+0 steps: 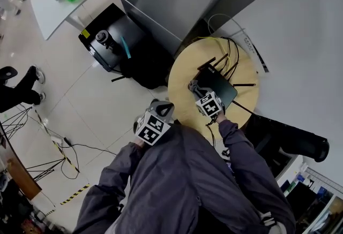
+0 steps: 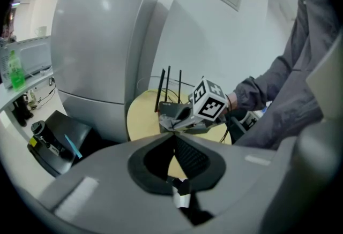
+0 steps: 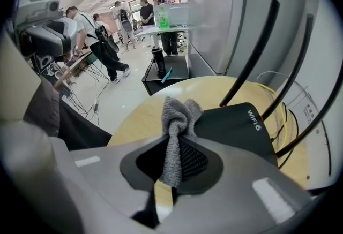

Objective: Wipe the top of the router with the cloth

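A black router (image 1: pixel 217 88) with upright antennas lies on a small round yellow table (image 1: pixel 182 99). In the right gripper view, "WIFI 6" is printed on the router (image 3: pixel 241 126). My right gripper (image 1: pixel 194 87) hovers at the router's near left edge, shut on a bunched grey cloth (image 3: pixel 179 118). The cloth sticks out past the right gripper (image 3: pixel 174 137) and hangs just above the router's corner. My left gripper (image 1: pixel 161 107) is held off the table's left side, beside my body. The left gripper (image 2: pixel 174 134) is shut with nothing in it and faces the table (image 2: pixel 142 115).
Yellow and black cables (image 1: pixel 228 51) loop behind the router. A black machine (image 1: pixel 115 45) stands on the floor left of the table, with floor cables (image 1: pixel 59 147) farther left. A curved white wall (image 2: pixel 107 40) is behind the table. Several people (image 3: pixel 107 40) stand far off.
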A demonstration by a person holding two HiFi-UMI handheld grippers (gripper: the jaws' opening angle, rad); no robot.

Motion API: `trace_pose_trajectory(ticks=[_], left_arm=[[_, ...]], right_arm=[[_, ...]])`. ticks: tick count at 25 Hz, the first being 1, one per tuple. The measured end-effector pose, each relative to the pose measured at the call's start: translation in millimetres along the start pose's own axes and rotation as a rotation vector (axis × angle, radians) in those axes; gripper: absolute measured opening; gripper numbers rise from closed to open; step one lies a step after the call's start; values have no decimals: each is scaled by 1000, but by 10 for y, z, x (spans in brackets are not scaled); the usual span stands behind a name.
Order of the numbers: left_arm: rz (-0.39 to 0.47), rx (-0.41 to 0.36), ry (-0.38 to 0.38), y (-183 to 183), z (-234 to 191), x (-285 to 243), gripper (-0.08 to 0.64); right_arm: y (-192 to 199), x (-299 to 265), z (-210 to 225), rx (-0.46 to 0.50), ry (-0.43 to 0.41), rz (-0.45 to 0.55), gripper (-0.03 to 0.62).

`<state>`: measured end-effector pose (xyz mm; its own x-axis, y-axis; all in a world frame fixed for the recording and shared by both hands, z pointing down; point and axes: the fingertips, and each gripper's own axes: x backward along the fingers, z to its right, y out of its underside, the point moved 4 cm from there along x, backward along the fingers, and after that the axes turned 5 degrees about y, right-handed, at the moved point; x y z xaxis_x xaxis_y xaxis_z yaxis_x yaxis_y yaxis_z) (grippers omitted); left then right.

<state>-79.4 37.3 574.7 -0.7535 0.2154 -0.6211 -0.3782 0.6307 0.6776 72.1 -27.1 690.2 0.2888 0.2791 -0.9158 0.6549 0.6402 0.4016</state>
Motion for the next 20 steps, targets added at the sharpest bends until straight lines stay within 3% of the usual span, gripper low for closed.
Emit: trace_pose_trajectory(ticks=[4, 12, 20], left_arm=[[7, 3, -9, -5, -11, 26, 0], [21, 55, -64, 112, -88, 185, 0], [21, 58, -68, 153, -72, 225, 0]], right_arm=[[41, 23, 144, 35, -28, 7, 35], [263, 121, 1329, -112, 200, -32, 35], [318, 96, 1394, -157, 222, -68, 34]])
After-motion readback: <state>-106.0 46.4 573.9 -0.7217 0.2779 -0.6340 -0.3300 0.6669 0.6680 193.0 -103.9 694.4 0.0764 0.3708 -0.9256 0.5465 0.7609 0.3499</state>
